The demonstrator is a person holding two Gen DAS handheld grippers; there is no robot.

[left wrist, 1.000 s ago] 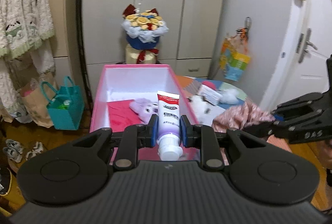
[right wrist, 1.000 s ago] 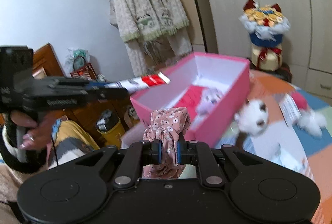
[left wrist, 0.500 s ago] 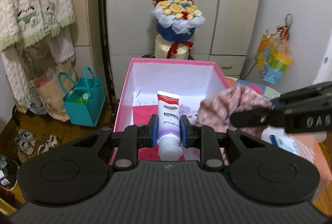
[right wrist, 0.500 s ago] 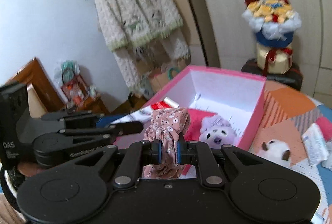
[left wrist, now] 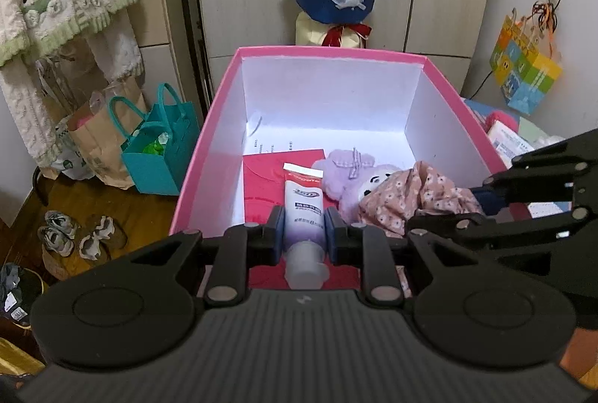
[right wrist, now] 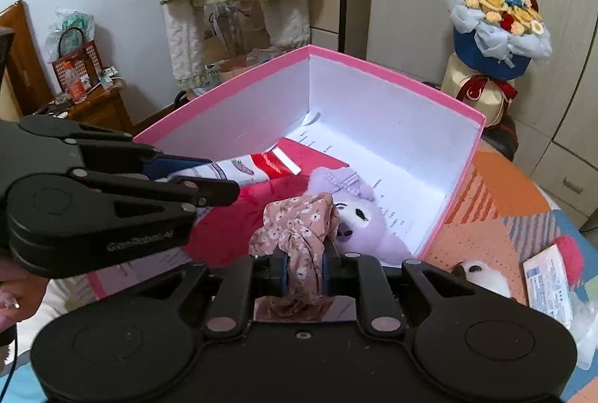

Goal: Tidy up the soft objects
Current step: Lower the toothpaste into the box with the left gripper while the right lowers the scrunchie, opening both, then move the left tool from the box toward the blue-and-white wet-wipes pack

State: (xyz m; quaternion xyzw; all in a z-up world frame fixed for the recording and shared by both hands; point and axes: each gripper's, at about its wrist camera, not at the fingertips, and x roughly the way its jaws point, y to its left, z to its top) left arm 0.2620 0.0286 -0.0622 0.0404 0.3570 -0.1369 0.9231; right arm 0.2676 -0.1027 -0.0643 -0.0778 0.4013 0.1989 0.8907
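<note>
Two tongs held over pink box [left wrist: 209, 126] — left tongs [left wrist: 303, 231] clenched on toothpaste tube [left wrist: 302, 205], right tongs [right wrist: 304, 270] clenched on floral cloth [right wrist: 299, 231]; placing step judged underway — release into box needed next

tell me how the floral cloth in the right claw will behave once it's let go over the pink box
The floral cloth is bunched and drooping around the right claw, so it's probably floppy and light. It would likely slump onto the purple plush inside the pink box rather than roll.
</note>
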